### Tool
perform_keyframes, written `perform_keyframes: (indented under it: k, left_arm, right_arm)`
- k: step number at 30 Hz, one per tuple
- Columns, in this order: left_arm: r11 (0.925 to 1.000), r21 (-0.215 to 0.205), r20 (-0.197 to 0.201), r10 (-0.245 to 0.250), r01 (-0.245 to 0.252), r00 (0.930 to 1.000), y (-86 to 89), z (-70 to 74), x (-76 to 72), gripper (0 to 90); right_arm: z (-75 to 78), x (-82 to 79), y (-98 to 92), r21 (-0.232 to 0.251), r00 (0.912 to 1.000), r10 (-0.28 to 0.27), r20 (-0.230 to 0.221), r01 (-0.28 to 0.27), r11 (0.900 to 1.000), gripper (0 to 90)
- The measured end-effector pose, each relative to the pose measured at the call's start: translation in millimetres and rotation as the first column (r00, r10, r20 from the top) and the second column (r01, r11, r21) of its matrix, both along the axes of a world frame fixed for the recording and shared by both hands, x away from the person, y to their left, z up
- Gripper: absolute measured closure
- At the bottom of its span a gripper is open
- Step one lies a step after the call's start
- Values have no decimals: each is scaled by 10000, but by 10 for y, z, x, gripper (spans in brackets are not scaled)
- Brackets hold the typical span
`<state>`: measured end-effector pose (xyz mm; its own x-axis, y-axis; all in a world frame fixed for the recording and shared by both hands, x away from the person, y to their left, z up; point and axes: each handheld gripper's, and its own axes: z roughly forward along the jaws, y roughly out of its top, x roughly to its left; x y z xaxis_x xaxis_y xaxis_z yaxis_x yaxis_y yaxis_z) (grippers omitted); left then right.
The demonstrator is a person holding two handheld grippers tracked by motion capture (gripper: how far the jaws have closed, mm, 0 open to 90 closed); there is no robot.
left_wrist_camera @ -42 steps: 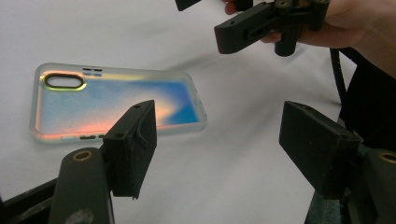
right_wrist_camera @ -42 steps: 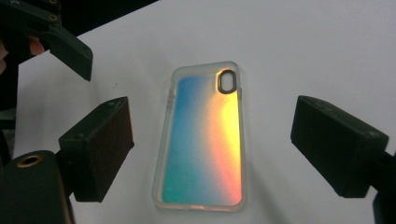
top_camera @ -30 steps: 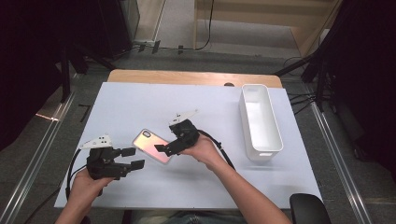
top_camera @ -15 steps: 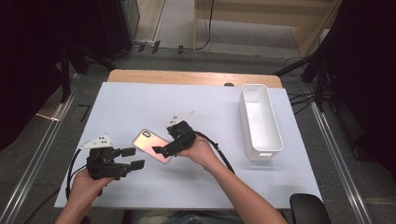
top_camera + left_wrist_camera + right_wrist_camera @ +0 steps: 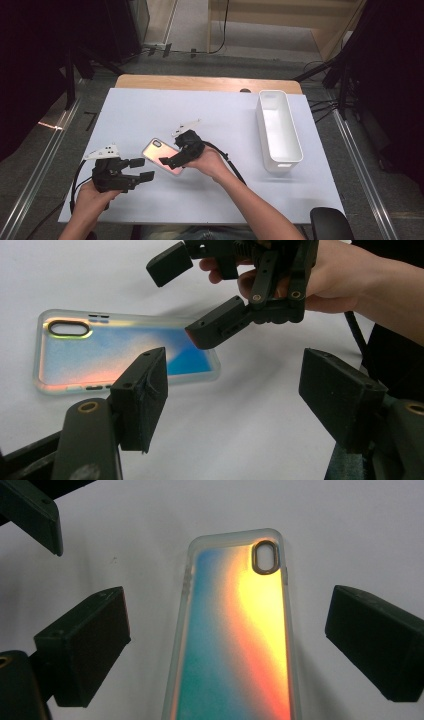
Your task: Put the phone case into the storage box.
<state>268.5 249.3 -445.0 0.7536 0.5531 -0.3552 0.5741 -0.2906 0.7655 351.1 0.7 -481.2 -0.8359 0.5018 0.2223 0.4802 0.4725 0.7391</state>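
An iridescent phone case [image 5: 159, 154] lies flat on the white table top [image 5: 210, 115], camera cut-out toward the far left. My right gripper [image 5: 171, 155] hovers over the case's near right end, open. In the right gripper view the case [image 5: 240, 640] runs up between the two jaws, with a gap on each side. My left gripper [image 5: 142, 169] rests at the front left, open and holding nothing, a short way from the case. In the left gripper view the case [image 5: 110, 352] lies ahead, with the right gripper [image 5: 200, 302] above its right end.
A long white bin [image 5: 278, 129] stands lengthwise at the table's right side and looks empty. A wooden strip [image 5: 205, 82] borders the far edge. Cables trail from both grippers toward the front edge.
The right gripper has edged slightly left over the end of the phone case. The left gripper and the case have stayed put.
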Motion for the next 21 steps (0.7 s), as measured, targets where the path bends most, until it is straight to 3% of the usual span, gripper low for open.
perform_keyframes:
  k: [4, 11, 21]
  left_arm:
    - [10000, -1, 4, -15, 15, 10000, 3, -1, 0, 274]
    - [10000, 24, 19, -35, 35, 10000, -4, -2, -1, 274]
    - [9999, 115, 0, -44, 44, 10000, -1, -4, 0, 274]
  right_arm:
    - [0, 8, 34, -16, 10000, -22, -66, 22, 10000, 36]
    - [-10, 2, 107, -594, 9999, 47, -134, -55, 9982, 37]
    - [-67, 12, 143, -1647, 9995, 168, -284, -213, 9861, 39]
